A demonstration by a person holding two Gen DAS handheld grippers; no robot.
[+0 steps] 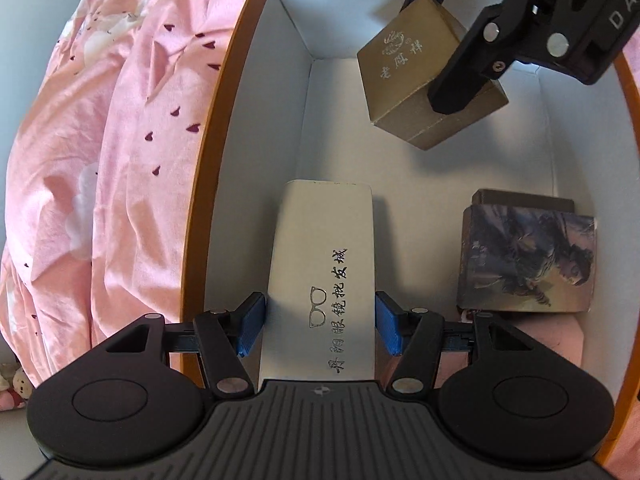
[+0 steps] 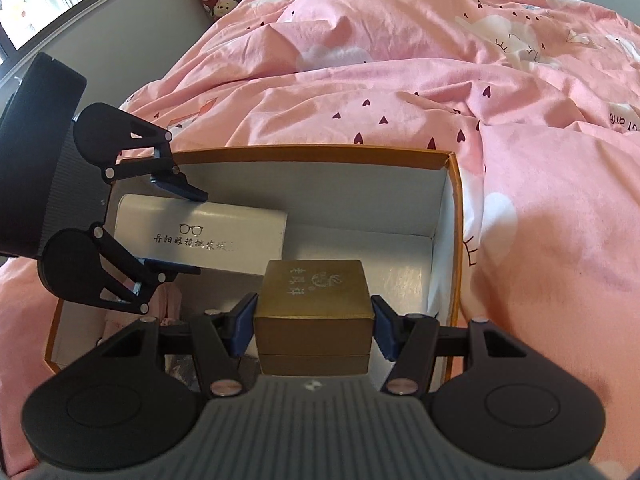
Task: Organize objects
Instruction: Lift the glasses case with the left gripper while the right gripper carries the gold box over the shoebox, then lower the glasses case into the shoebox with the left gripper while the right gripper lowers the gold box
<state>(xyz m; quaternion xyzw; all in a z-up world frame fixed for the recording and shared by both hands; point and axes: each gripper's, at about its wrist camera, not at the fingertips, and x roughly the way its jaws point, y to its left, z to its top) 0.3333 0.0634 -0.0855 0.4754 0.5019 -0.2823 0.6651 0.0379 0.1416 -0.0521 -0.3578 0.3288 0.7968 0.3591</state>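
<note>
On the pink duvet (image 2: pixel 420 92) sits the orange-rimmed storage box (image 1: pixel 208 216), open-topped so I can load it from above; a picture-printed box (image 1: pixel 528 258) already lies on its white floor. My left gripper (image 1: pixel 320 320) holds the white glasses case (image 1: pixel 324 268) low along the box's long wall, blue pads at its sides, though I cannot tell whether they press it; my right gripper (image 2: pixel 314 328) pinches the gold gift box (image 2: pixel 314 304) above the free floor, probably its slot.

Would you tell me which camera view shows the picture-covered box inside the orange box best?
The left wrist view: the picture-covered box lies unobstructed on the orange box's floor, its printed face fully visible. In the right wrist view it is almost wholly hidden behind the right gripper and the gold box.
</note>
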